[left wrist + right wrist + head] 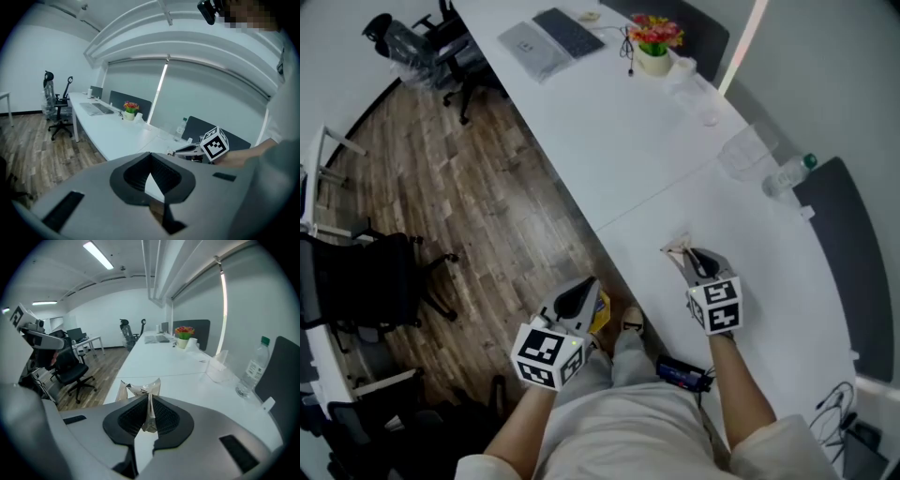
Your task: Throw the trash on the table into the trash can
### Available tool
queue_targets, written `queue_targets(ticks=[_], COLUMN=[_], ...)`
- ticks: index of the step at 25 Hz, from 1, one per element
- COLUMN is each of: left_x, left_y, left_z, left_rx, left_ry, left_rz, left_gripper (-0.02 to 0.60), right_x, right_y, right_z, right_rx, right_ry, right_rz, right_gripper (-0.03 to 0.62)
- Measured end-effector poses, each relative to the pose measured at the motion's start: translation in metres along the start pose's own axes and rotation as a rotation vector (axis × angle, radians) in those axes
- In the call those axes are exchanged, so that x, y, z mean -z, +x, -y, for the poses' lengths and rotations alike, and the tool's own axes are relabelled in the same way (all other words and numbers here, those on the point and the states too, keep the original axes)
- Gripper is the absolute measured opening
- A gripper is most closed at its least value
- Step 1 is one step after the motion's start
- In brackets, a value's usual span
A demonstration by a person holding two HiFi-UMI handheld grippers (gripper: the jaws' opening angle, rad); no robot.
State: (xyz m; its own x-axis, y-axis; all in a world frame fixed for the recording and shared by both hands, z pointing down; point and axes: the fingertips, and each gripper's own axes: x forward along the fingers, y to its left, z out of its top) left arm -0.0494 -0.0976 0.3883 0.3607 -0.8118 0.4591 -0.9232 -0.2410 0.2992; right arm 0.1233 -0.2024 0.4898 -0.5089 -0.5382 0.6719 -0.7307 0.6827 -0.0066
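Note:
My right gripper [687,259] [149,403] is shut on a crumpled pale snack wrapper [677,249] [139,389], whose torn top sticks out past the pads. It is held just above the near edge of the long white table [628,150]. My left gripper [575,302] [150,168] hangs off the table's edge over the wood floor. Its pads meet at the tips and I see nothing between them. A small yellow thing [601,314] shows right beside it; what it is I cannot tell. No trash can is in view.
Along the table's far side stand a clear plastic bottle [787,173], a clear container [741,150], a flower pot [654,42] and a keyboard [567,31]. Black office chairs [366,281] stand on the floor at the left. The person's legs are below.

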Motion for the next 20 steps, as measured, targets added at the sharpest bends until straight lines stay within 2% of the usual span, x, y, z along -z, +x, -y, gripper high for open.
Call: queue_targets(ticks=[10,20], left_x=[0.029,0.060], left_y=[-0.120,-0.202], left_z=[-0.069,-0.101], left_rx=[-0.222,-0.342], left_ry=[-0.117,-0.180], left_rz=[0.089,0.153], left_gripper=[0.002,0.002], right_x=[-0.043,-0.057], right_y=[0.018,0.007], right_z=[-0.158,-0.271], right_rx=[-0.261,-0.416], right_ry=[-0.214,-0.323], right_rz=[0.018,0.034], right_gripper=[0.052,0.052])
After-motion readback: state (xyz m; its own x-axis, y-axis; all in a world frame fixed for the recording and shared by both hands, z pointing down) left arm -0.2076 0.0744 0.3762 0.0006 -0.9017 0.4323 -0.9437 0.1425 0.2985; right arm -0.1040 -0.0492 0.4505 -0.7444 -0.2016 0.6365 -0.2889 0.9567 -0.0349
